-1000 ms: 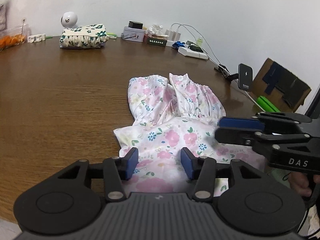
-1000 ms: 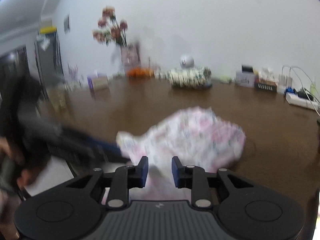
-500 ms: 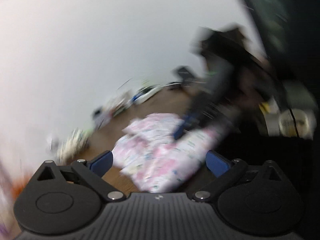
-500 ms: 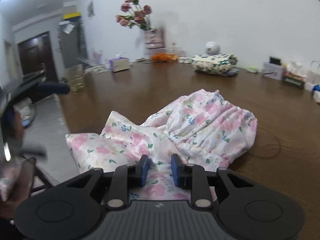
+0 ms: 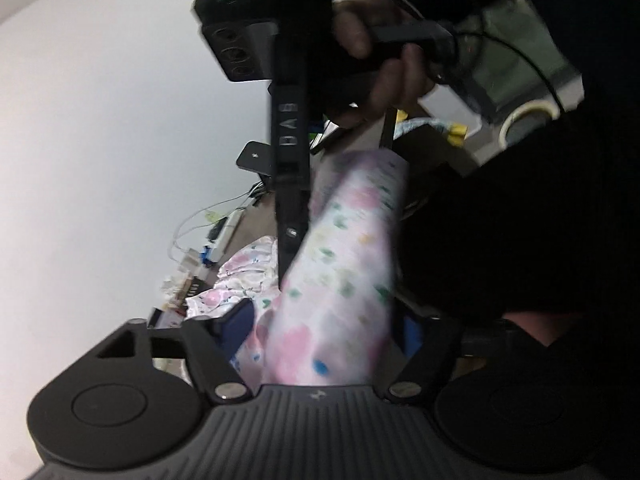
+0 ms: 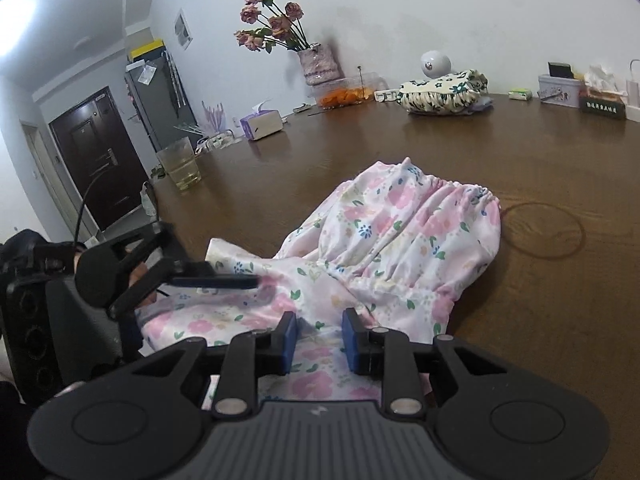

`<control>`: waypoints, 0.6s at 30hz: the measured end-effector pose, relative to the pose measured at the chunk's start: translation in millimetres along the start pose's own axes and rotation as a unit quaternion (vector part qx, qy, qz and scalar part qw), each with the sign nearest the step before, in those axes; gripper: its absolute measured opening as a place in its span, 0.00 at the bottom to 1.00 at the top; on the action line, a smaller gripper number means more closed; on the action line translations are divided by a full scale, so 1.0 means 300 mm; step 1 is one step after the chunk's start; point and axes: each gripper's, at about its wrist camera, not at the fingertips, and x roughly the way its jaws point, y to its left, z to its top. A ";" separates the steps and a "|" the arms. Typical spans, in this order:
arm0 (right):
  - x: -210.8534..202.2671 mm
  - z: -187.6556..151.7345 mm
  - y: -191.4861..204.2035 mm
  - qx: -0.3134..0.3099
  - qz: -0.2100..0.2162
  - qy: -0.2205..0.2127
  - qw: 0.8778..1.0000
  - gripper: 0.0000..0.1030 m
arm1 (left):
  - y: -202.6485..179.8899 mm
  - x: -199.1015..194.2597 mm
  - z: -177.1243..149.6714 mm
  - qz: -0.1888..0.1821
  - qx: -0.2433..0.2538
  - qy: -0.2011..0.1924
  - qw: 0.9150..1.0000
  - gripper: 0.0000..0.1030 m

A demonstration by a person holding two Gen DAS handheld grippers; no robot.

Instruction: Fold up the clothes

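Note:
A white garment with pink flowers [image 6: 400, 232] lies bunched on the brown table [image 6: 400, 140], its hem hanging over the near edge. My right gripper [image 6: 320, 336] is shut on a ridge of this hem. My left gripper [image 6: 240, 280] comes in from the left, rolled onto its side, at the hem's corner. In the left wrist view a thick roll of the garment [image 5: 340, 280] fills the gap of my left gripper [image 5: 326, 334]. Its jaws are closing around the roll and a thin dark gap remains at the right pad. The right gripper [image 5: 286, 276] reaches down onto the cloth from above.
A person's hand [image 5: 380, 60] holds the right gripper and a dark sleeve [image 5: 520, 220] fills the right side. On the far table stand a glass [image 6: 182, 168], a tissue box [image 6: 262, 124], a vase of roses [image 6: 318, 64], a folded floral cloth [image 6: 444, 94] and small boxes [image 6: 560, 86].
My left gripper has rolled onto its side, opened wide, then narrowed around the hanging hem. The right gripper has kept its hold and sunk slightly towards the cloth.

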 end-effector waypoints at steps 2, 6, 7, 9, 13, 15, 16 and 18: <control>-0.007 -0.005 0.016 -0.005 0.005 0.002 1.000 0.27 | 0.024 0.017 0.003 -0.028 -0.019 0.017 0.999 0.48; -0.052 -0.006 0.056 -0.050 -0.012 -0.014 0.999 0.41 | 0.089 0.033 0.000 -0.060 -0.063 0.028 0.996 0.44; -0.082 -0.010 0.081 -0.079 -0.019 -0.027 0.996 0.59 | 0.111 0.037 -0.001 -0.070 -0.077 0.031 0.994 0.44; -0.154 -0.043 0.146 -0.160 -0.030 -0.066 0.985 0.84 | 0.160 0.042 -0.013 -0.092 -0.111 0.034 0.989 0.43; -0.201 -0.126 0.225 -0.300 -0.034 -0.058 0.951 0.89 | 0.213 0.056 -0.026 -0.132 -0.168 0.035 0.976 0.43; -0.177 -0.160 0.229 -0.333 -0.054 -0.046 0.940 0.88 | 0.250 0.060 -0.034 -0.149 -0.189 0.036 0.970 0.43; -0.158 -0.177 0.229 -0.352 -0.067 -0.048 0.932 0.87 | 0.260 0.053 -0.035 -0.156 -0.198 0.036 0.967 0.43; -0.119 -0.209 0.230 -0.396 -0.093 -0.059 0.912 0.85 | 0.270 0.047 -0.037 -0.169 -0.211 0.036 0.962 0.43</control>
